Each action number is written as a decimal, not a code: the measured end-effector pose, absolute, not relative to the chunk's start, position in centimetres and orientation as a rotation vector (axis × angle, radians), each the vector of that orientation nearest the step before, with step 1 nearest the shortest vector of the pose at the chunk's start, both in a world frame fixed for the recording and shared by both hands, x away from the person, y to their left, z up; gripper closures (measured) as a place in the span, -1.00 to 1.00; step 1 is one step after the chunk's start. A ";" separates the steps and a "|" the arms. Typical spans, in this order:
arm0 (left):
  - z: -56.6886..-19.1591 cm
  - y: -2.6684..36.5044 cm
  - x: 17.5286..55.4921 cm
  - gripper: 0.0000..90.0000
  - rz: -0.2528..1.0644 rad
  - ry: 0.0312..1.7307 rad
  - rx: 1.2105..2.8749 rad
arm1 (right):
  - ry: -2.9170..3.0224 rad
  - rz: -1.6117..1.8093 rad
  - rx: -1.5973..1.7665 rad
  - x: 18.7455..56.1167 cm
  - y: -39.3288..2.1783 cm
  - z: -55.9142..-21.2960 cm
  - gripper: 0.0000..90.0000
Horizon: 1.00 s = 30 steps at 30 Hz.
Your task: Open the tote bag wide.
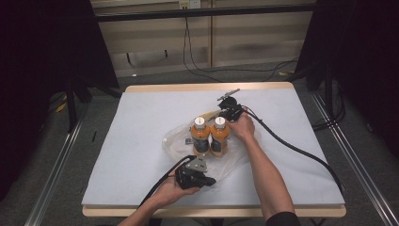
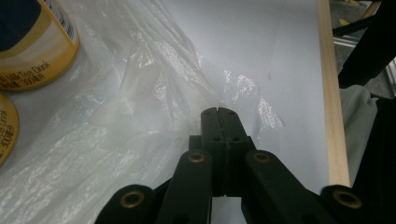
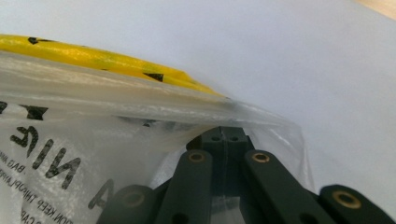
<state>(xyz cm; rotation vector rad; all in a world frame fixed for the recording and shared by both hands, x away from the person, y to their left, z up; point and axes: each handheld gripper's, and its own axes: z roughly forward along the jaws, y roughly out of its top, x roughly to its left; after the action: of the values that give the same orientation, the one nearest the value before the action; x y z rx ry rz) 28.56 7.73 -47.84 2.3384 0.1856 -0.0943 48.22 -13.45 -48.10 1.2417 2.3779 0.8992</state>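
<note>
Two orange bottles with white caps (image 1: 200, 134) (image 1: 219, 134) stand side by side inside a clear plastic bag (image 1: 176, 141) on the white table. My left gripper (image 1: 214, 180) sits at the bag's near side, and its jaws (image 2: 218, 113) are shut with the bag's film (image 2: 140, 93) gathered at their tips. Bottle labels (image 2: 28, 42) show at upper left in the left gripper view. My right gripper (image 1: 223, 114) is behind the bottles at the bag's far edge. It is shut (image 3: 226, 133) on the printed bag edge (image 3: 70, 154), below a yellow band with black marks (image 3: 116, 60).
The white table cover (image 1: 141, 108) has a wooden rim (image 2: 331, 93) close to the left gripper. Black cables (image 1: 291, 146) trail from both grippers across the right and front of the table. Dark stands and floor cables surround the table.
</note>
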 end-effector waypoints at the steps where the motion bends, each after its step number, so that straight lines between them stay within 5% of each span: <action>1: -47.9 7.7 28.6 1.00 -0.086 0.192 2.337 | 2.386 0.895 1.221 48.1 -13.5 -48.0 1.00; 16: -46.5 9.1 29.9 1.00 -0.089 0.289 2.207 | 2.391 1.089 1.126 45.0 -15.9 -44.1 1.00; 27: -45.2 11.2 30.6 0.89 0.034 0.398 2.092 | 2.345 1.199 1.074 42.0 -18.4 -42.6 1.00; 30: -44.9 11.5 30.6 0.77 0.079 0.413 2.079 | 2.305 1.228 1.074 40.8 -19.3 -42.5 0.76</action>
<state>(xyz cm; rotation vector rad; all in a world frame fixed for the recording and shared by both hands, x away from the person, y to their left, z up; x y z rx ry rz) 30.64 11.54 -44.87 2.0792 0.4133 0.0794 40.76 -19.31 -42.50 1.0739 2.3053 1.2283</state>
